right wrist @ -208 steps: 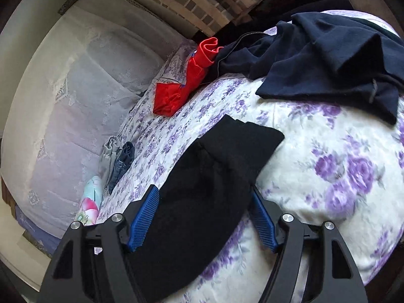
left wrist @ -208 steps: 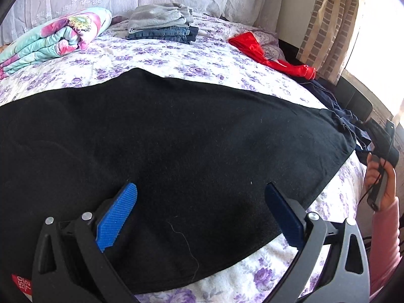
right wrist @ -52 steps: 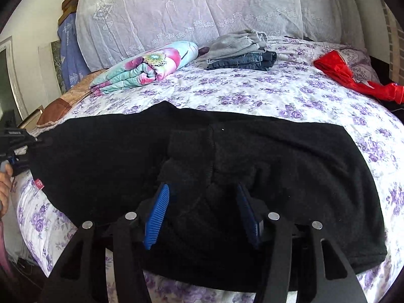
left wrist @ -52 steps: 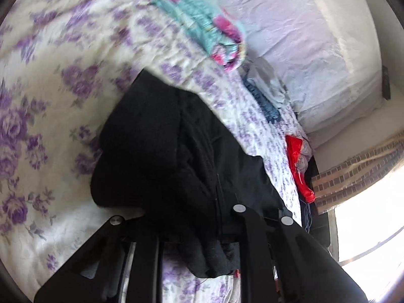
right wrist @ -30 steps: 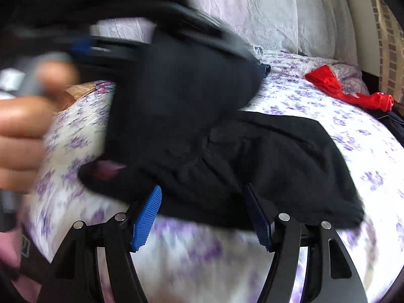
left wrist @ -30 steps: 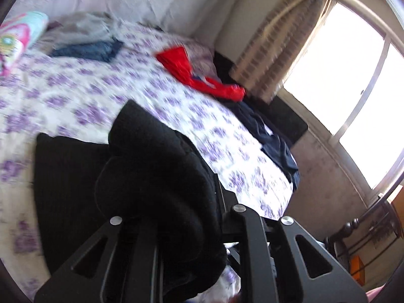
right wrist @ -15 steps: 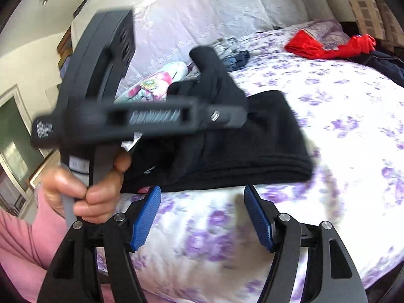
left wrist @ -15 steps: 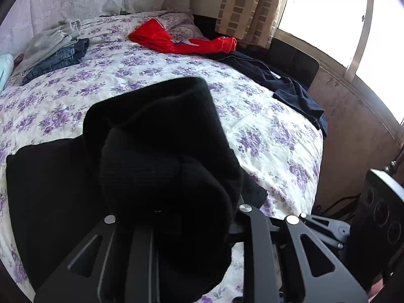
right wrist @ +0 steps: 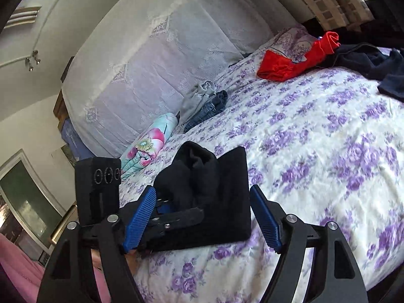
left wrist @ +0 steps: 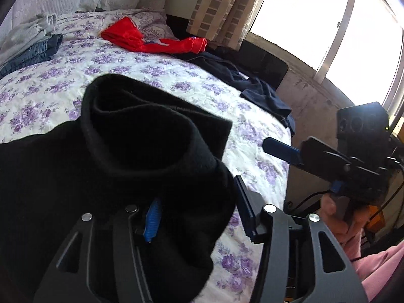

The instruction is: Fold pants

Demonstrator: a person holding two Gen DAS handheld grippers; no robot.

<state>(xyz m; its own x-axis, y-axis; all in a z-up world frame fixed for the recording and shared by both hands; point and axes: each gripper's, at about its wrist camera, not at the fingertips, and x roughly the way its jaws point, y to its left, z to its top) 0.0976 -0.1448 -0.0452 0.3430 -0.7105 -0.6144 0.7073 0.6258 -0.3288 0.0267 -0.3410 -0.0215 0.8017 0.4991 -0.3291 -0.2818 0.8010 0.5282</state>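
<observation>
The black pants (left wrist: 106, 156) lie folded in layers on the floral bedspread (left wrist: 176, 75). My left gripper (left wrist: 197, 217) has its jaws parted, with a bunched fold of the pants draped between and over them. In the right wrist view the pants (right wrist: 227, 192) form a thick block, with the left gripper (right wrist: 171, 217) at their near edge. My right gripper (right wrist: 202, 217) is open and empty, hovering just short of the pants. It also shows at the right of the left wrist view (left wrist: 280, 149).
A red garment (left wrist: 154, 40) and a dark navy garment (left wrist: 252, 85) lie toward the window side. Folded jeans and grey clothes (right wrist: 204, 106) and a rolled floral blanket (right wrist: 146, 149) sit near the pillows. The bed's edge drops off on the right.
The left gripper carried one end of the pants across onto the other, making a fold. Its jaws have parted since half a second ago. The right gripper let go and drew back.
</observation>
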